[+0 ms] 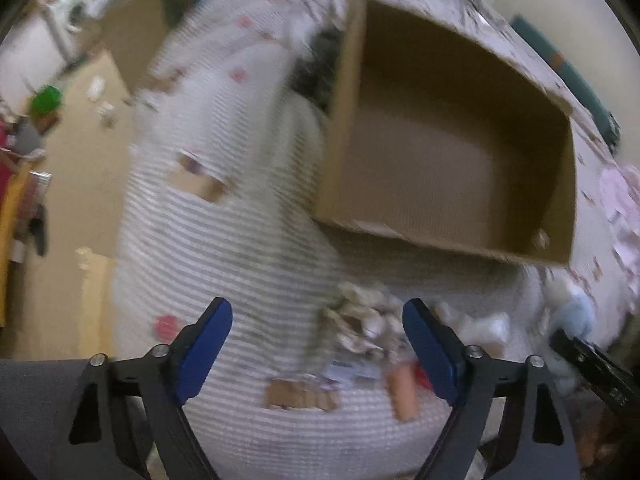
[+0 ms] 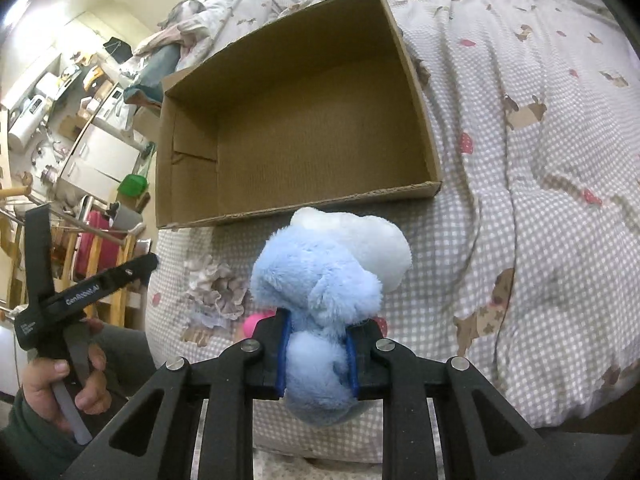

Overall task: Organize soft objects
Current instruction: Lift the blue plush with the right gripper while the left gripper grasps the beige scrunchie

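An open cardboard box (image 1: 340,120) with nothing in it lies on the bed, seen from the other side as the box (image 2: 418,92) in the right wrist view. My right gripper (image 2: 318,356) is shut on a fluffy light-blue and white plush toy (image 2: 320,280), held above the quilt just short of the box's near wall. My left gripper (image 1: 318,340) is open and points down at a frilly beige cloth piece (image 1: 360,320), which lies between its blue pads (image 1: 208,344) without touching them. That frilly piece (image 2: 218,288) lies left of the plush, with a small pink thing (image 2: 252,326) beside it.
The bed carries a checked quilt (image 2: 540,160) printed with dogs. Bedding and clothes (image 2: 188,28) are heaped at its far end. Left of the bed are the floor (image 1: 76,184), a green container (image 2: 134,186), wooden frames and cluttered cabinets. A hand (image 2: 60,372) grips the left tool's handle.
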The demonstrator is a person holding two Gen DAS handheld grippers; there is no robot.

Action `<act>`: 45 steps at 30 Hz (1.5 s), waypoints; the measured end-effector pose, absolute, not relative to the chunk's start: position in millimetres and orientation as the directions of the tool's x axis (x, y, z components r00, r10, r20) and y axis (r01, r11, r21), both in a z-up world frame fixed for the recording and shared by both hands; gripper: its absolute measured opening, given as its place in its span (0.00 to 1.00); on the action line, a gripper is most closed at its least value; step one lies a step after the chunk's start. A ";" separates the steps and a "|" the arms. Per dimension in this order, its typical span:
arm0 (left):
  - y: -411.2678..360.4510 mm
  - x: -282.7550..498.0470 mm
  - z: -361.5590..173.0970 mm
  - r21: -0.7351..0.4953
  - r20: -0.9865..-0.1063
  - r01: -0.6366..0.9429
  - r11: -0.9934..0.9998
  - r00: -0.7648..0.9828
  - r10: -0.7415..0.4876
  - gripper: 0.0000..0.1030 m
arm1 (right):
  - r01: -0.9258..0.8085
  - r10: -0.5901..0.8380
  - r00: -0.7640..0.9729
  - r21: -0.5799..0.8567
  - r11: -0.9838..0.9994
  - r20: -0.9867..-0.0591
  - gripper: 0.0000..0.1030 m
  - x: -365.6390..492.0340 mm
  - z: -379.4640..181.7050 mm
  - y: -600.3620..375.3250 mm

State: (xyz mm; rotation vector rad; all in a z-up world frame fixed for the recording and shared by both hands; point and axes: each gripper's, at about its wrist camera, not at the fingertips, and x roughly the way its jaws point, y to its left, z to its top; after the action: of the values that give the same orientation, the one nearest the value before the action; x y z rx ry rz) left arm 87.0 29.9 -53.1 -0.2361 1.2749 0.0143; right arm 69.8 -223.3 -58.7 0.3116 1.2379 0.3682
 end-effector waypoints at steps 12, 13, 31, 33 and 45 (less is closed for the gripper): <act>-14.5 119.0 -91.4 -0.191 -0.965 0.000 0.982 0.185 -0.188 0.32 | -0.103 0.441 0.264 0.430 0.897 -0.858 0.23 75.6 -65.1 -218.5; -15.3 120.7 -94.1 -0.183 -0.967 0.001 0.983 0.179 -0.180 0.30 | -0.104 0.441 0.265 0.429 0.897 -0.858 0.23 75.2 -65.3 -218.8; 18.6 68.7 -24.6 -0.160 -0.907 -0.083 0.984 0.405 -0.114 0.05 | -0.124 0.463 0.298 0.448 0.886 -0.835 0.23 72.5 -54.0 -226.6; 25.3 59.3 -26.5 -0.160 -0.906 -0.105 0.982 0.410 -0.104 0.05 | -0.129 0.462 0.300 0.444 0.887 -0.835 0.23 70.7 -52.7 -226.3; 34.6 43.3 2.2 -0.136 -0.870 -0.126 0.983 0.489 -0.058 0.05 | -0.178 0.438 0.366 0.400 0.899 -0.822 0.23 57.5 -30.2 -227.0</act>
State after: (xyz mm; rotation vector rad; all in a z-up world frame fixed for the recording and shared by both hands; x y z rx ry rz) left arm 43.3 34.6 2.2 -0.1916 1.0608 0.0420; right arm 57.5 -227.0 -30.2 0.2610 1.1316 0.4012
